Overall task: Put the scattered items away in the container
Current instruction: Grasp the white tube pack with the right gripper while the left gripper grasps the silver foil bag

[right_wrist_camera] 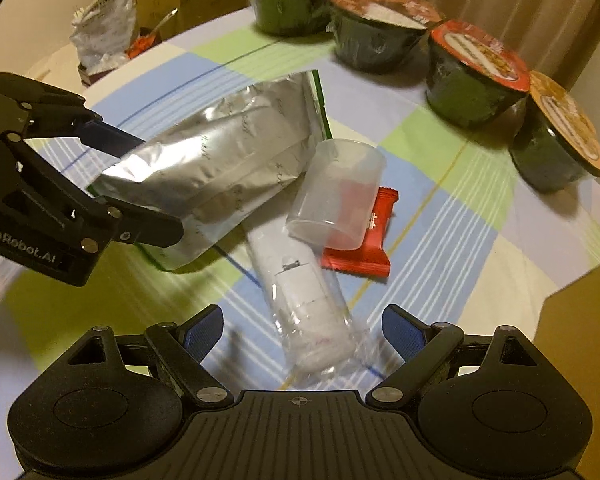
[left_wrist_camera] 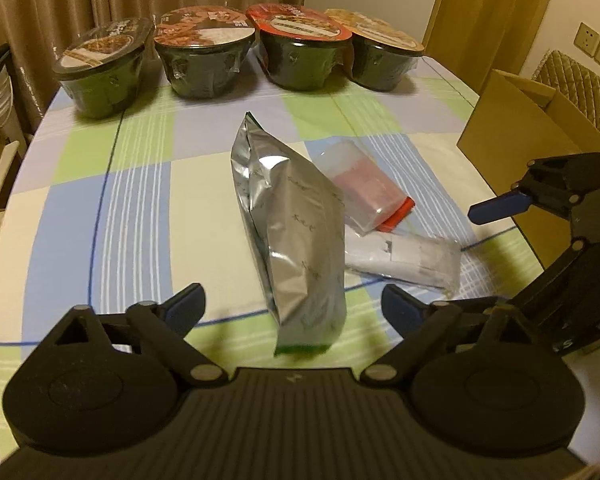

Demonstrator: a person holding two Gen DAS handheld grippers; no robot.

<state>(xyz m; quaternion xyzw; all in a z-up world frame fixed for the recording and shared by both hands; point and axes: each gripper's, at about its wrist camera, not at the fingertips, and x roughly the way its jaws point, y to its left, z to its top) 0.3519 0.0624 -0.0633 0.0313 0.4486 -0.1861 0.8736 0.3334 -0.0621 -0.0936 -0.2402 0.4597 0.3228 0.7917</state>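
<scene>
Left gripper (left_wrist_camera: 292,308): jaws spread either side of the silver pouch (left_wrist_camera: 296,236), likely lined up to pinch it. Right gripper (right_wrist_camera: 303,330): jaws spread over the wrapped white roll (right_wrist_camera: 300,300). Cardboard box (left_wrist_camera: 540,128): at the table's right edge, apparently the container; nothing visibly packed.

A glossy, crinkled foil pouch (left_wrist_camera: 296,236) lies on a matt checked cloth tablecloth (left_wrist_camera: 140,200) beside a translucent plastic cup (right_wrist_camera: 338,192).

Only legible text: "GenRobot.AI" in white on the black body of the left gripper (right_wrist_camera: 140,184), left edge of the right wrist view, first letter clipped. Bowl lids, silver pouch (right_wrist_camera: 220,160) print, red packet (right_wrist_camera: 364,256) mark: too blurred to read.
</scene>
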